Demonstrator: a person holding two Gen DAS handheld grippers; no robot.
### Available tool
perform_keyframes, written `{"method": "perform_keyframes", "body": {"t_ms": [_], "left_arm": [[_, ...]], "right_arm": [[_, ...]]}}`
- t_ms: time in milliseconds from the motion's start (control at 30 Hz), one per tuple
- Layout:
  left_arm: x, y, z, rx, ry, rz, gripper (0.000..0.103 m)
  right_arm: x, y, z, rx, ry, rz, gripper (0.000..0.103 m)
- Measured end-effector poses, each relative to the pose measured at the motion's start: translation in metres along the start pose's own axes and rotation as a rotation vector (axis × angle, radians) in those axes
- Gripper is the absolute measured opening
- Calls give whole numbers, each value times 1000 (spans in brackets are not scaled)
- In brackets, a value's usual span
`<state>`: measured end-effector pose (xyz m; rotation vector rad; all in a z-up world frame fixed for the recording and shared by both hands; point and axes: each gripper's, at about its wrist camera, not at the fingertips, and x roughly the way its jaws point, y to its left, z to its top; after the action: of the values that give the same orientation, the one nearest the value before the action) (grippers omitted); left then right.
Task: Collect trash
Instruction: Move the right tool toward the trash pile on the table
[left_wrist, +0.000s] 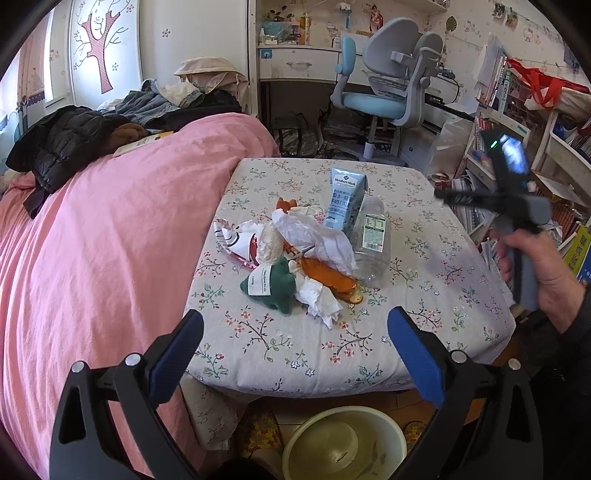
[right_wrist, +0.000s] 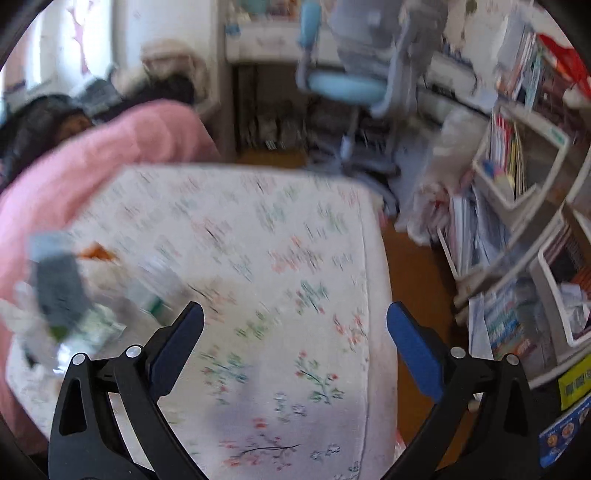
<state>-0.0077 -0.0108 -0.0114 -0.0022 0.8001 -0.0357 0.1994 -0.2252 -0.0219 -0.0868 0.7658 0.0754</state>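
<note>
Both sets of fingers (left_wrist: 295, 354) (right_wrist: 295, 354) spread wide, grasping nothing. Trash heap ahead on desk (left_wrist: 424, 325): tissue (left_wrist: 317, 236) light, crushable, pinch anywhere; bottle (left_wrist: 373, 240) slippery, grip mid-body; carton (left_wrist: 343, 201) stiff.

This is a child's bedroom in a home: a bed (left_wrist: 110, 229) with pink cover, a blue desk chair (left_wrist: 376, 85), cartoon stickers on the wall (left_wrist: 469, 37), and shelves (left_wrist: 517, 122) full of books.

clear plastic bottle (left_wrist: 371, 242) (glossy), crumpled paper (left_wrist: 314, 232)
</note>
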Motion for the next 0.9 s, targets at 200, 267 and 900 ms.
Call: {"method": "perform_keyframes", "body": {"t_ms": [200, 267, 900], "left_arm": [[1, 2, -1, 5, 1, 43, 95], [1, 3, -1, 0, 3, 51, 95], [6, 27, -8, -94, 10, 142, 95]], "right_arm": [[-55, 38, 8, -50, -112, 146, 96], [-73, 51, 7, -89, -154, 174, 96], [-106, 69, -4, -81, -156, 368, 96]]}}
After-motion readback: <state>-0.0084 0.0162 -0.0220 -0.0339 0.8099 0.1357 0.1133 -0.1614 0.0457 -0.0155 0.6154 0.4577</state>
